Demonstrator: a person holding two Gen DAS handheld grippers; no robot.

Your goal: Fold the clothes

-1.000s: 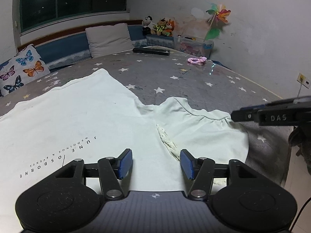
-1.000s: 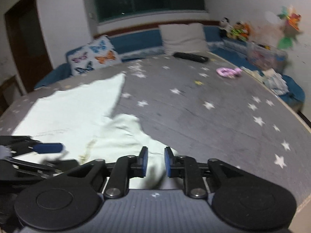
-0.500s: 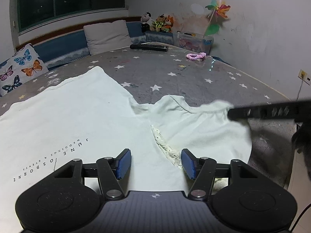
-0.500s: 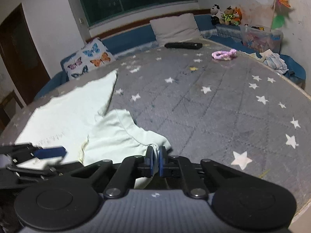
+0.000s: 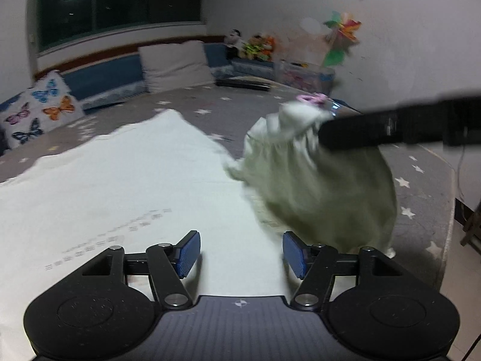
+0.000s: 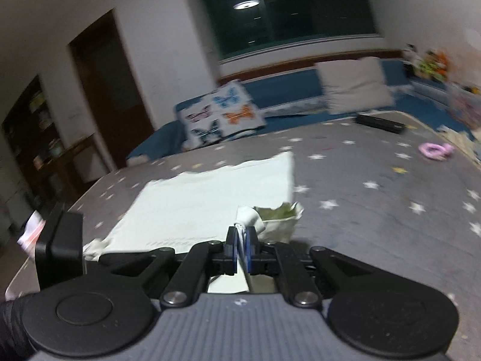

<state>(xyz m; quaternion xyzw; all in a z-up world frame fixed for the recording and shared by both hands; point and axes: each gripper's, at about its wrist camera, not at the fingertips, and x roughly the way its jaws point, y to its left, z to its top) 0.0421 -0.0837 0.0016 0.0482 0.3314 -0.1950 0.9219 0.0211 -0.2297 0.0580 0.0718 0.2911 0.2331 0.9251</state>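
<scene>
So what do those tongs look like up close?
Both are the same kind. The left tongs and right tongs have black jointed metal arms with silver rivets, blue ridged pads at the tips, two round black discs and a grey ribbed body behind.

Shirt print [image 5: 108, 237] blurred, unreadable

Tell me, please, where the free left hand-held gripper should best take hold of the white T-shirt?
Probably the near edge of the T-shirt, coming in low from the near side: it lies flat just ahead of the open left hand-held gripper, while the right hand-held gripper holds the sleeve.
</scene>
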